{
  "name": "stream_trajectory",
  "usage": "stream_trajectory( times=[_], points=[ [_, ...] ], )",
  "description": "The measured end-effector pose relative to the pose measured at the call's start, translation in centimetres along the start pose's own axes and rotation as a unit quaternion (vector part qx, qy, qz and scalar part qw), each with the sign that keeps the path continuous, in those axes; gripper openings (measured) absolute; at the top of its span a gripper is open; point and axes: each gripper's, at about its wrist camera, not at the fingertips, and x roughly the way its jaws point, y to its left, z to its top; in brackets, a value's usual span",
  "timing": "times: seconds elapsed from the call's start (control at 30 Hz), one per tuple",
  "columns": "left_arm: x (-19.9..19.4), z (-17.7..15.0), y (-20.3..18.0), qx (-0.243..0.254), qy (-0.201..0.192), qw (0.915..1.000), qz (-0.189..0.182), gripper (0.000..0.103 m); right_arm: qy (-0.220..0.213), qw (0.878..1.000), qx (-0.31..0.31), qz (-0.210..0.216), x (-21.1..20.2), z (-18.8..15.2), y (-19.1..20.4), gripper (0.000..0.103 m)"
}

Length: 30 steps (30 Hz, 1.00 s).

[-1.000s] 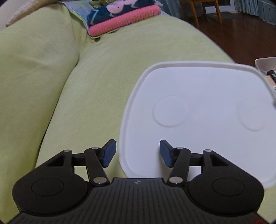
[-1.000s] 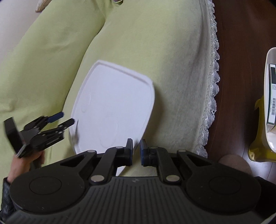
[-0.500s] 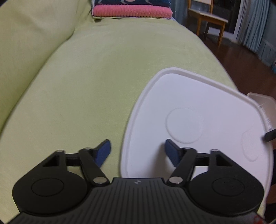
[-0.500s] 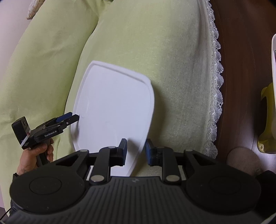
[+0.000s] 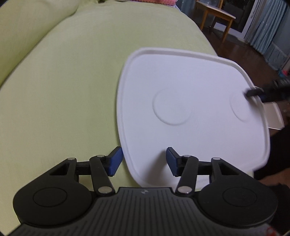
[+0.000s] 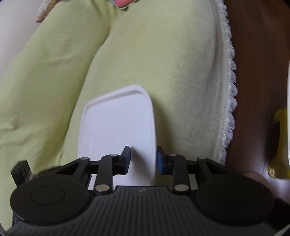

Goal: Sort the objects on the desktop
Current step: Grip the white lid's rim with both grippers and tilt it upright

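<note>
Both claws spread astride the edges of the white tray

Left claw (image 5: pixel 143 161) and right claw (image 6: pixel 144 159) are held open over opposite rims of the white tray (image 5: pixel 190 112), seen lying on the green sofa cover (image 5: pixel 63 81) at frame centre. If lifted, both rims should be pinched evenly and kept level.

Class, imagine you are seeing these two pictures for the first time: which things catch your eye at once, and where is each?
The eye goes first to the big white lid lying flat on the pale green sofa. Next come the two black tongs with blue tips, both open: the left tongs straddle the lid's near edge, and the right tongs straddle the edge on the side towards the floor. A wooden stool stands on the dark floor behind.
</note>
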Motion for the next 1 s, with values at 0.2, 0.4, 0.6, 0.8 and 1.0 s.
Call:
stream_trajectory(
  times=[0.2, 0.4, 0.6, 0.8, 1.0],
  points=[
    [-0.1, -1.5, 3.3, -0.078, -0.021, 0.9946, -0.065, 0.053, 0.026, 0.999, -0.016, 0.032, 1.8, 0.9, -0.7, 0.027],
    [0.5, -1.4, 5.1, -0.107, -0.038, 0.9864, -0.119, 0.053, 0.035, 0.996, -0.021, 0.081, 2.5, 1.6, -2.2, 0.027],
    [1.4, -2.0, 6.9, -0.135, -0.059, 0.9749, -0.167, 0.049, 0.044, 0.991, -0.012, 0.13, 2.9, 2.1, -3.8, 0.028],
    [2.7, -2.8, 7.8, -0.145, -0.049, 0.9634, -0.22, 0.01, 0.056, 0.985, 0.019, 0.159, 3.4, 2.4, -4.9, 0.027],
    [3.2, -3.3, 9.0, -0.17, -0.057, 0.9528, -0.245, 0.01, 0.056, 0.984, 0.016, 0.169, 3.8, 2.3, -5.0, 0.027]
  ],
)
